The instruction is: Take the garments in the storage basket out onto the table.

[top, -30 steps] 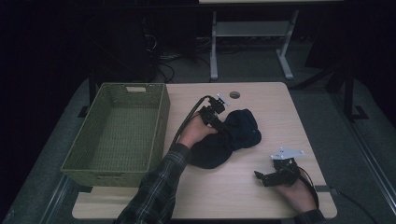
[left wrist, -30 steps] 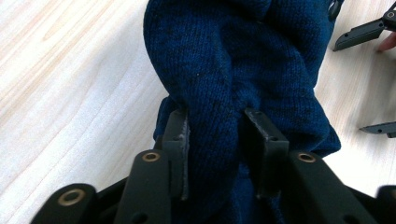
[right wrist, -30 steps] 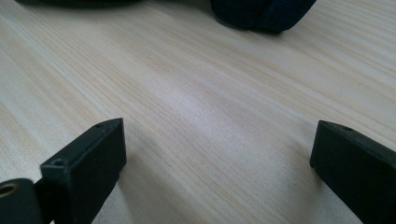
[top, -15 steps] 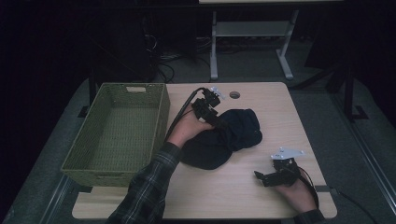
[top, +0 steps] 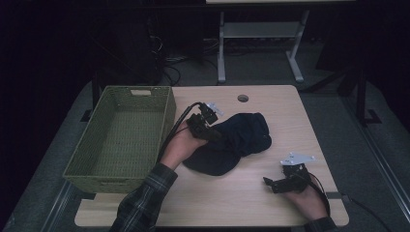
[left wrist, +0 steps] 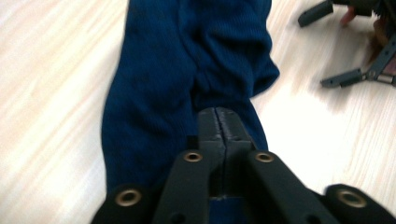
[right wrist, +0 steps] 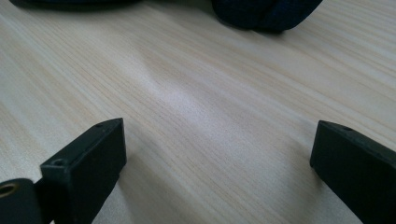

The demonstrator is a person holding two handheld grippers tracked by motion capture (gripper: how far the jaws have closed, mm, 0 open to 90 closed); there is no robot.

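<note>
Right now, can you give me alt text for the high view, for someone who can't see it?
The left gripper, jaws shut, sits on a dark blue cloth on a wooden table. A green woven basket stands at the table's left. The right gripper rests on the table near the front right, apart from the cloth.

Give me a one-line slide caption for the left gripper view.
Left gripper shut, its jaws closed together over the dark blue cloth on the wooden table.
</note>
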